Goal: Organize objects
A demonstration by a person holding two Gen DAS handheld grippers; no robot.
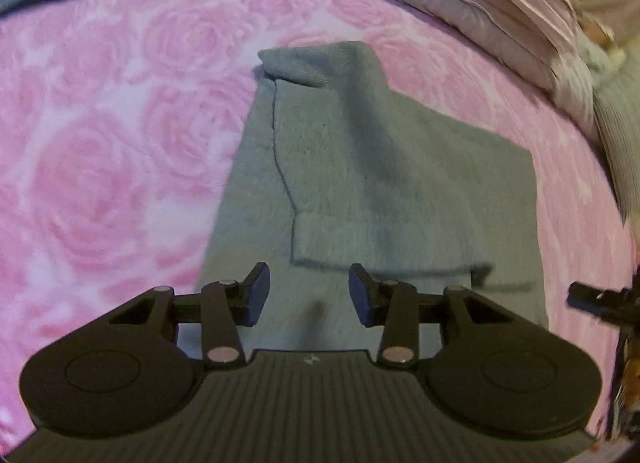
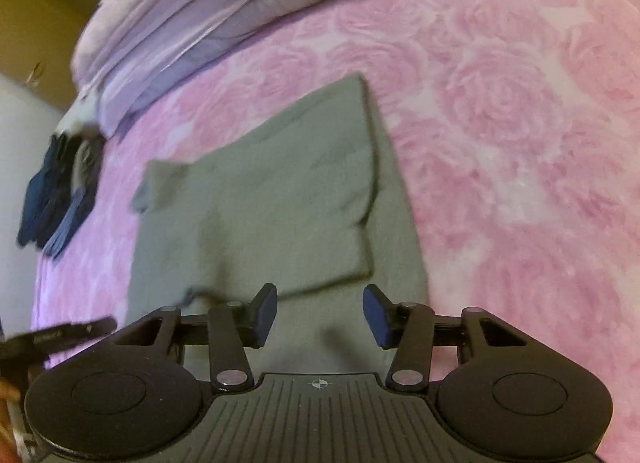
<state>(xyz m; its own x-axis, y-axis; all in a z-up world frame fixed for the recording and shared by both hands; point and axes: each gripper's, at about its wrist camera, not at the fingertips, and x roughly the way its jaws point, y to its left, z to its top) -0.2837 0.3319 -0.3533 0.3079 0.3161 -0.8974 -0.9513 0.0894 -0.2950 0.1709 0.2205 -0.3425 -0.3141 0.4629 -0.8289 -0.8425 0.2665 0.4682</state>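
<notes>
Your left gripper (image 1: pixel 309 295) hangs over the near part of the one grey cloth (image 1: pixel 360 191), jaws parted by a moderate gap with nothing between the pads; whether the tips touch the fabric you cannot tell. Your right gripper (image 2: pixel 320 315) stands likewise above the same cloth (image 2: pixel 272 215), a little wider apart and empty. The cloth lies partly folded on the pink rose-patterned blanket (image 1: pixel 100 135). One lilac pillow (image 2: pixel 180 15) lies along the far edge, and one dark blue garment (image 2: pixel 52 199) sits at the blanket's left side.
</notes>
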